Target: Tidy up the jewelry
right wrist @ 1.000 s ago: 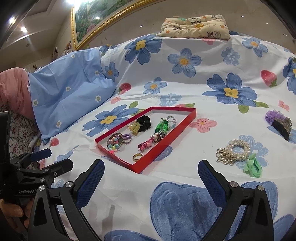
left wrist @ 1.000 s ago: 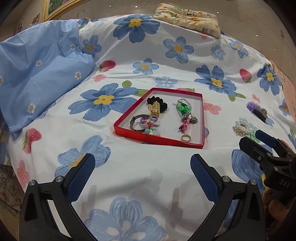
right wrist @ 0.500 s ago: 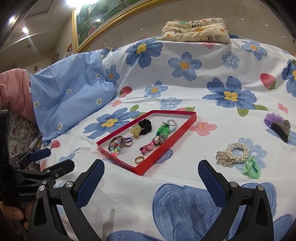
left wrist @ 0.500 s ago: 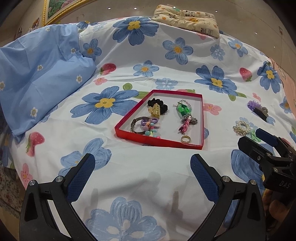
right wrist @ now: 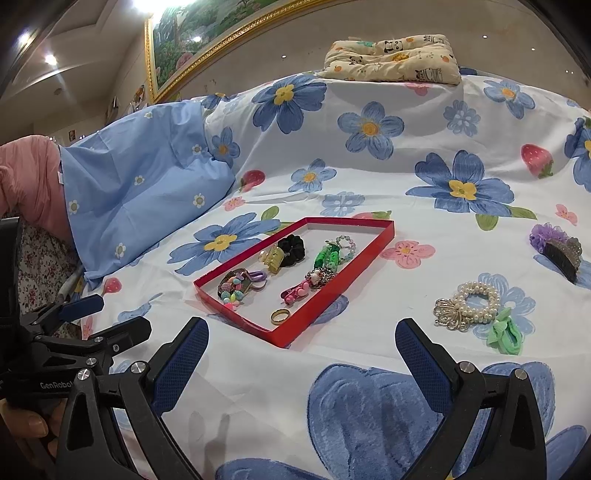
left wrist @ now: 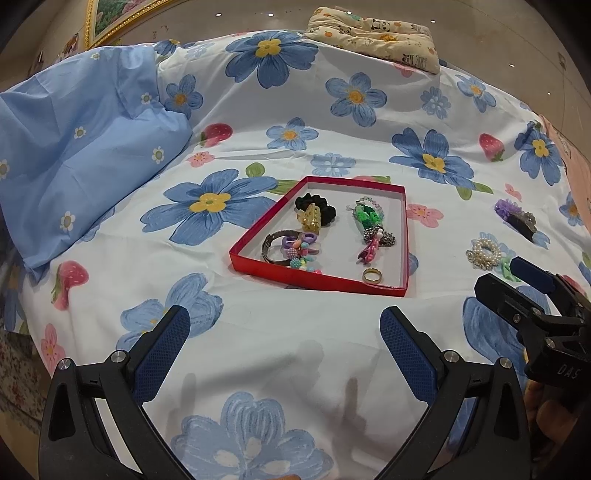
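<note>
A shallow red tray (left wrist: 317,282) (right wrist: 317,317) lies on the flowered bedspread and holds several pieces: a black scrunchie (left wrist: 321,206), a yellow claw clip (left wrist: 309,219), a green bead bracelet (right wrist: 327,254) and a gold ring (left wrist: 373,275) (right wrist: 280,315). Outside the tray to its right lie a pearl bracelet (right wrist: 474,301) (left wrist: 484,251), a green hair tie (right wrist: 506,332) and a purple-flowered comb clip (right wrist: 557,245) (left wrist: 515,218). My left gripper (left wrist: 284,354) and right gripper (right wrist: 301,363) hover open and hold nothing, both short of the tray.
A light blue pillow (left wrist: 74,147) lies at the left. A small panda-print cushion (right wrist: 395,57) sits at the far edge of the bed. A framed painting (right wrist: 221,33) hangs on the wall behind. A hand (right wrist: 26,424) holds the left gripper's handle.
Both grippers have drawn back and risen slightly, so the tray and loose pieces look a little farther away. Nothing on the bed has moved, and both stay open.
</note>
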The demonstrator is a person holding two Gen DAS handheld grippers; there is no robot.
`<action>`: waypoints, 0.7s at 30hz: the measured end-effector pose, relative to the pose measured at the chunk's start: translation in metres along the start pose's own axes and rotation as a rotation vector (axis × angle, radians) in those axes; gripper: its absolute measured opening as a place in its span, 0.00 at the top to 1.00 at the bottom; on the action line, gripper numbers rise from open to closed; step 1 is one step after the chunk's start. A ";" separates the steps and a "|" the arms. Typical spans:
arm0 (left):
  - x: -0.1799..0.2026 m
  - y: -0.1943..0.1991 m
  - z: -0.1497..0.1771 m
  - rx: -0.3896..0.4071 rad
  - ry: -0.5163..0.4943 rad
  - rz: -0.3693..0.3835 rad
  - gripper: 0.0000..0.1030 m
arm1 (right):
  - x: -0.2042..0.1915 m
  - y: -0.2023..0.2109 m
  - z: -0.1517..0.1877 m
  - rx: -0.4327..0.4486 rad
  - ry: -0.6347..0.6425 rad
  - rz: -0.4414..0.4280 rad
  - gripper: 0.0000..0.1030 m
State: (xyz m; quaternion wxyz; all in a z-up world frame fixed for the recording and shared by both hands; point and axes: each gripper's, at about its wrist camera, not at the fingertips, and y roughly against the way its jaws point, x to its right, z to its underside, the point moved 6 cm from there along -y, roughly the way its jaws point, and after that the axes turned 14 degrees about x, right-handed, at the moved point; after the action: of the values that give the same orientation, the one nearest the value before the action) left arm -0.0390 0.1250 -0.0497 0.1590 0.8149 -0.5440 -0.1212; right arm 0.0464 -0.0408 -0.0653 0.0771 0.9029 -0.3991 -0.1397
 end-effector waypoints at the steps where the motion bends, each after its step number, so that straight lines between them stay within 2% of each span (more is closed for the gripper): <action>1: 0.000 0.000 0.000 0.000 -0.001 0.000 0.00 | 0.000 0.000 0.001 0.000 0.000 0.000 0.01; 21: 0.000 -0.001 0.001 -0.001 -0.002 0.002 0.00 | -0.004 -0.001 0.004 -0.009 0.004 -0.004 0.01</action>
State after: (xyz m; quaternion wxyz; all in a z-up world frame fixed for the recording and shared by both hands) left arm -0.0383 0.1252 -0.0509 0.1590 0.8143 -0.5447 -0.1219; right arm 0.0433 -0.0371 -0.0690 0.0816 0.9036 -0.3967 -0.1397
